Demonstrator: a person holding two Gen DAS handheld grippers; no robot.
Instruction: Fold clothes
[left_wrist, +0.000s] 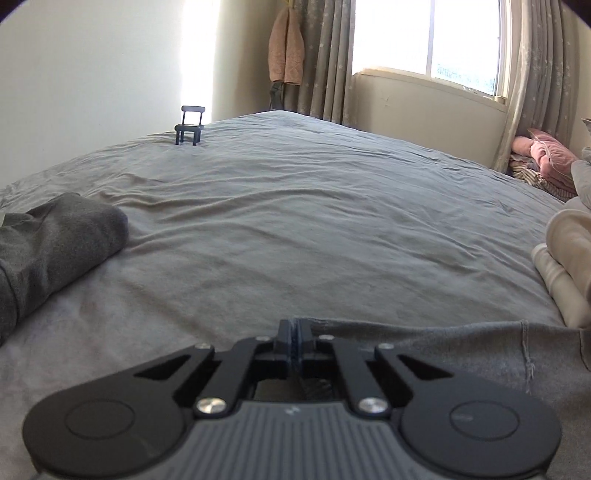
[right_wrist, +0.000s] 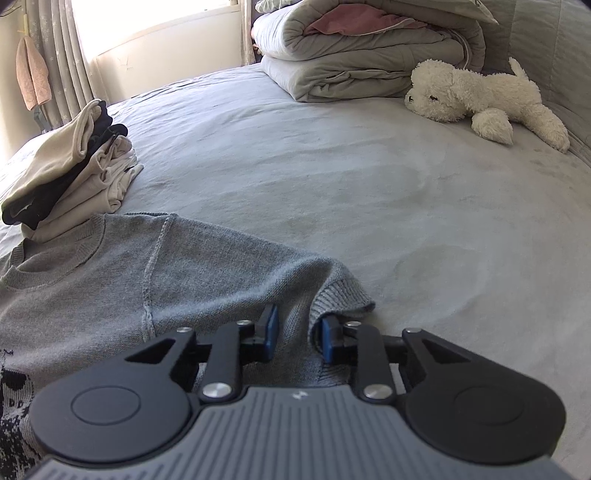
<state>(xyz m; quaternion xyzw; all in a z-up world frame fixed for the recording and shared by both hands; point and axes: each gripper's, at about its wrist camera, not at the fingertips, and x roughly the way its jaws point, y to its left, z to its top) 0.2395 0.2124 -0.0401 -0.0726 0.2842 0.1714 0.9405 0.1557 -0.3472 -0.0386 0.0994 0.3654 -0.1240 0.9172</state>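
A grey knitted sweater (right_wrist: 110, 273) lay spread on the bed (right_wrist: 369, 206), its round neckline toward the left in the right wrist view and a dark pattern showing at the lower left edge. The right gripper (right_wrist: 297, 334) pointed down at the sweater's short sleeve. Its blue pads stood partly apart with a fold of the knit between them, the ribbed cuff (right_wrist: 340, 299) bunched over the right pad; whether the pads were pressing the cloth could not be told.

The left gripper (left_wrist: 295, 332) was fully closed at the sweater's edge (left_wrist: 443, 343), where a seam and a loose thread showed. A thin bit of grey cloth seemed to be caught between the fingertips.

Just beyond the neckline sat a stack of folded clothes (right_wrist: 74, 166) in cream, black and white. Farther up the bed lay folded quilts (right_wrist: 362, 55) and a white plush dog (right_wrist: 480, 99). In the left wrist view a dark grey garment (left_wrist: 55, 243) lay at the left, well apart from the sweater, and a small dark chair-shaped stand (left_wrist: 190, 125) stood near the far side of the bed. Curtains (left_wrist: 325, 55) hung beside a bright window (left_wrist: 428, 37).
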